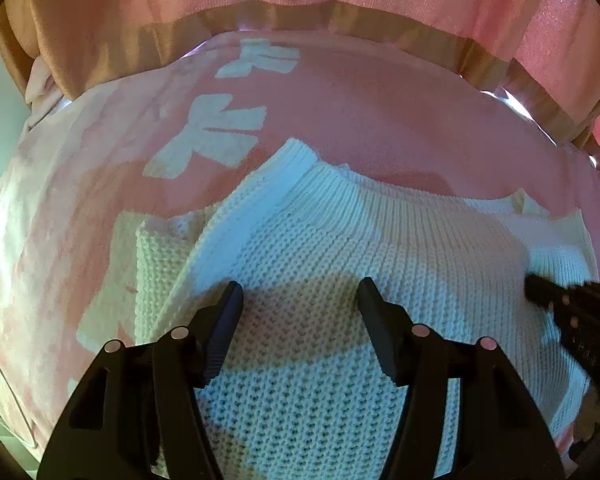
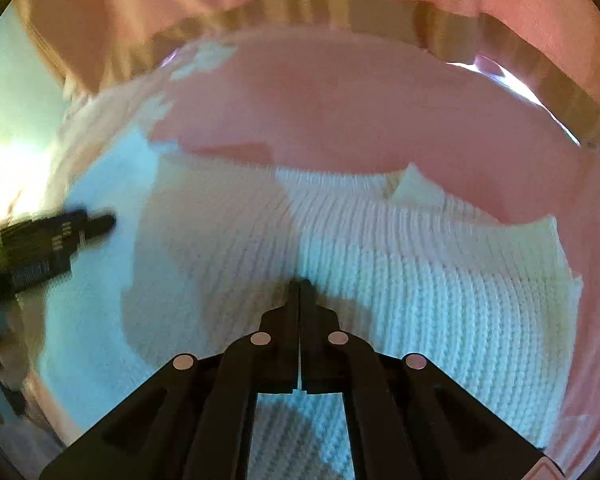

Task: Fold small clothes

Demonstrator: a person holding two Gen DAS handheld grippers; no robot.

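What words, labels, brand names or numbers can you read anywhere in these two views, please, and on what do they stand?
None: no readable text in either view.
The white knit garment shows no tag or print.
The pink cover carries pale bow-like shapes, a pattern, not letters.
The left gripper and right gripper bear no marking.

Dim pinkish light w/ cool patches, fisheye-warped edges, right wrist view motion-blurred, left sharp
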